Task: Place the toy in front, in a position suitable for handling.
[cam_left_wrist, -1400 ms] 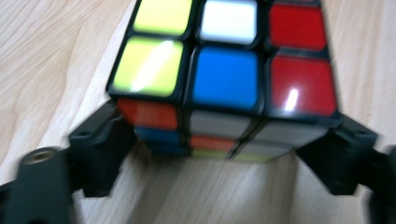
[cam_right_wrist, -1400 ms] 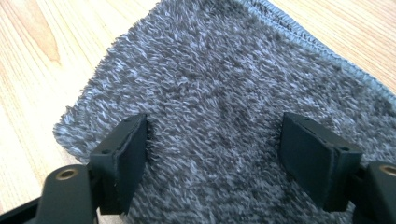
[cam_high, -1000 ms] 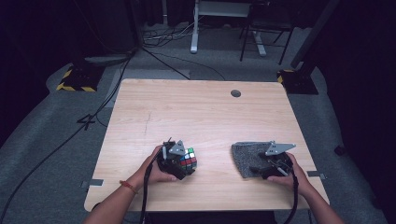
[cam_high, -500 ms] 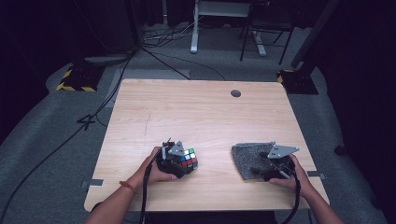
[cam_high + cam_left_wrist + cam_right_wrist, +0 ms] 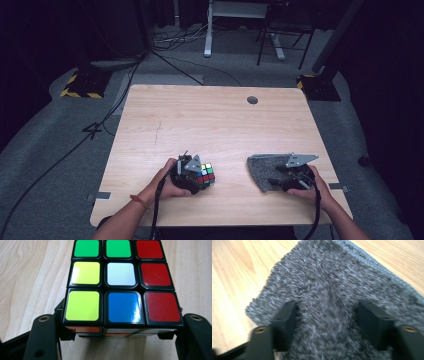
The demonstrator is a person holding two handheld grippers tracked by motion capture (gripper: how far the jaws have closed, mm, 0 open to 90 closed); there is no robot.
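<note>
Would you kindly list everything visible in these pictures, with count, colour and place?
puzzle cube: one, black with green, red, yellow, white and blue stickers, near edge of the table, left of centre, between the left jaws.
cloth: one, grey and fuzzy, near edge, right side, bunched between the right jaws.
table: one, light wood, centre of the high view.
cable hole: one, dark, far right part of the tabletop.
floor cables: several, black, on the grey floor beyond the table.
left gripper: one, black, at the cube.
right gripper: one, black, on the cloth.
</note>
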